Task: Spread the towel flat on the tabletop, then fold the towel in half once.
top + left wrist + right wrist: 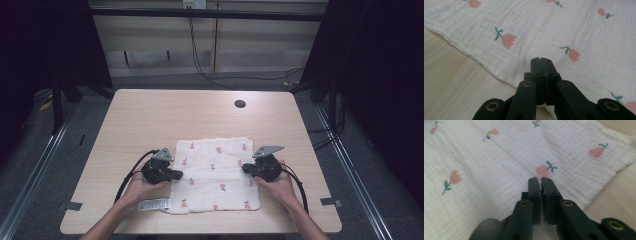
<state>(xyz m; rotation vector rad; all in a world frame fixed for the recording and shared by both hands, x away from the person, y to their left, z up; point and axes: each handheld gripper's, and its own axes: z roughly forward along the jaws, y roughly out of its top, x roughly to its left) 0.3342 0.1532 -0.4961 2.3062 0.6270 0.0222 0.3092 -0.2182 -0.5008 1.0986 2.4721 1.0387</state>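
**Cloth flat on table, both grippers closed at its side edges: fold or lift not started**

- Cloth [215, 175]: white crinkled muslin with pink tulip print, lying spread on the near half of the table [165, 112], roughly centred between the hands. Looks like a rectangle, possibly already doubled over; I can't tell layer count from these views. A white tag [153, 204] pokes out at its near-left corner.
- Left gripper [175, 174]: at the cloth's left edge, about mid-height. In the left gripper view the jaws are pressed together, no gap visible, tips over the cloth [529, 27] just inside its hem. Can't confirm fabric pinched between them; the edge runs under the jaws but the contact is hidden.
- Right gripper [246, 169]: at the right edge, mirrored. In the right gripper view the jaws are nearly together with a thin slit between them, tips above the cloth [499, 157] near a tulip. Same problem: can't tell if any fabric is caught.
- Progress, my read: early. Cloth isn't raised anywhere, no corner turned, edges flat on the wood. Hands are positioned symmetrically, which looks like setup for a two-handed grab.
- Left to do: get a confirmed grip on each side, then lift or fold. Basically the whole manipulation.
- Risk: thin fabric, closed jaws could slide over the top without catching it.
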